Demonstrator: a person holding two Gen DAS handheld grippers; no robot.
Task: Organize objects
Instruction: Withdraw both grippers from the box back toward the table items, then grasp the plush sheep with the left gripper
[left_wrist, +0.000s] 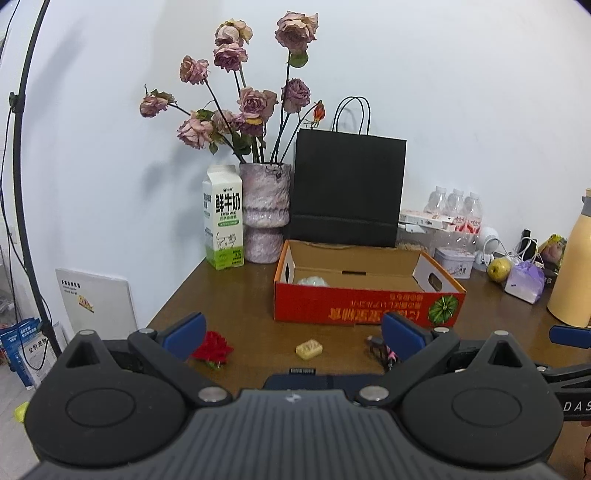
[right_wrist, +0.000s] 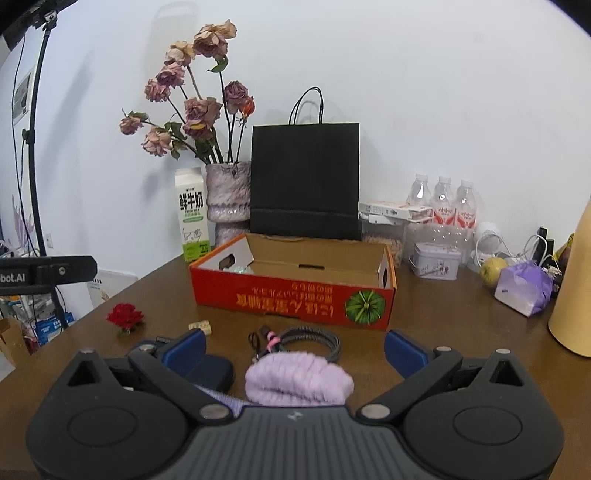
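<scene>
An open red cardboard box (left_wrist: 354, 302) (right_wrist: 295, 295) stands mid-table with a pale greenish object (left_wrist: 313, 281) in its left corner. In front of it lie a red rose head (left_wrist: 212, 349) (right_wrist: 125, 315), a small beige block (left_wrist: 309, 349) (right_wrist: 200, 326), a coiled grey cable (right_wrist: 310, 338) with a pink tie, a lilac knitted item (right_wrist: 298, 380) and a dark blue case (right_wrist: 212, 369). My left gripper (left_wrist: 293, 332) hovers open above the block, nothing between its fingers. My right gripper (right_wrist: 293, 345) is open over the knitted item.
At the back stand a milk carton (left_wrist: 223, 218), a vase of dried roses (left_wrist: 264, 212), a black paper bag (left_wrist: 347, 192), water bottles (right_wrist: 443, 203), a small tin (right_wrist: 436, 260), an apple (right_wrist: 493, 269), a purple pouch (right_wrist: 524, 286) and a tall yellow flask (left_wrist: 570, 273). The table's left edge drops off.
</scene>
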